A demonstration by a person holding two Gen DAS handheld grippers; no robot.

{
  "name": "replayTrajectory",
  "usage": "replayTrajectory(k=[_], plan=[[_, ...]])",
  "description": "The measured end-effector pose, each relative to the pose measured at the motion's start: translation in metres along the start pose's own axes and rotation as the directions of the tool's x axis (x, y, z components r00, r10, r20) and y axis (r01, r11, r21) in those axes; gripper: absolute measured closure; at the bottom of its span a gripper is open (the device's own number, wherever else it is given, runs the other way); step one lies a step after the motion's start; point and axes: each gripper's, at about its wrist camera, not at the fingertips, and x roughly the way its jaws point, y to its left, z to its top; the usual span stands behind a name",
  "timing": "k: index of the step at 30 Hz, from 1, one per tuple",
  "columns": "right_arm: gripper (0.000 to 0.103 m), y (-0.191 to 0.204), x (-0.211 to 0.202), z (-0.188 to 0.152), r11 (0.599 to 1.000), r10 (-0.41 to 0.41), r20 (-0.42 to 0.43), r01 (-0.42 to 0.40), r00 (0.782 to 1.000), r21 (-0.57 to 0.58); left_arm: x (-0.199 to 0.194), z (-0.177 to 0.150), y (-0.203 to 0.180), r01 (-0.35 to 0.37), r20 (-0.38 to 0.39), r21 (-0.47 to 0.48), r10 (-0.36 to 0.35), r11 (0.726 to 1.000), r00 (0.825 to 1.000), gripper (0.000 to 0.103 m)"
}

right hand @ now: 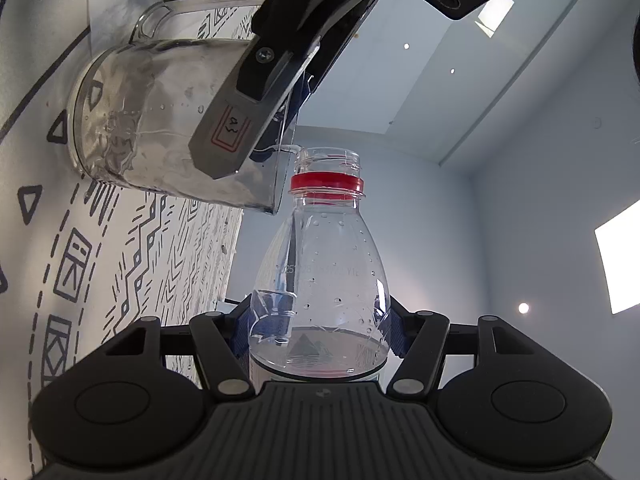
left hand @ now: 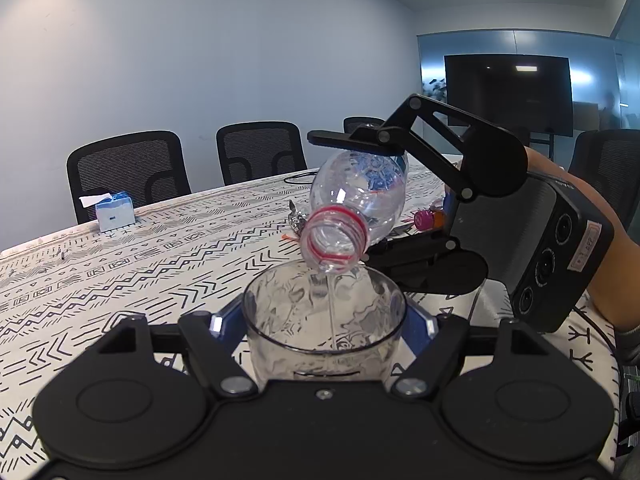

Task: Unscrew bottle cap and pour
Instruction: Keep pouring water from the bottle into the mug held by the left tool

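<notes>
A clear plastic bottle [left hand: 360, 188] with a red neck ring and no cap lies tipped, mouth down, over a clear cup [left hand: 288, 312]. A thin stream of water [left hand: 331, 308] runs from the mouth into the cup. My right gripper [left hand: 372, 196] is shut on the bottle's body, one finger above and one below. My left gripper [left hand: 324, 322] is shut on the cup, which stands on the patterned tablecloth [left hand: 120, 280]. In the right wrist view the bottle [right hand: 320, 272] sits between my right gripper's [right hand: 320, 332] pads. The handled cup [right hand: 152, 120] is at the left with a left finger [right hand: 236, 128] on it.
A blue-and-white tissue box [left hand: 114, 214] stands at the table's far left edge. A crumpled foil piece [left hand: 298, 220] and a small pink-capped orange item [left hand: 426, 218] lie behind the bottle. Black office chairs [left hand: 124, 168] line the far side. A dark screen [left hand: 508, 92] hangs at the back right.
</notes>
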Motion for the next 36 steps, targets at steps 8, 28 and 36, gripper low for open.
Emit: replayTrajectory(k=[8, 28, 36], plan=[[0.044, 0.0, -0.005, 0.001, 1.0, 0.0, 0.001, 0.0, 1.0, -0.001, 0.0, 0.0, 0.001, 0.003, 0.002, 0.002, -0.003, 1.0, 1.0, 0.025], [0.044, -0.006, -0.015, 0.006, 1.0, -0.008, -0.002, 0.008, 1.0, -0.001, 0.003, 0.0, 0.0, -0.002, 0.0, 0.005, 0.002, 1.0, 1.0, 0.025], [0.044, -0.009, -0.021, 0.009, 1.0, -0.007, -0.003, 0.007, 1.0, -0.002, 0.003, 0.0, 0.0, -0.005, -0.006, 0.008, 0.005, 1.0, 1.0, 0.025]])
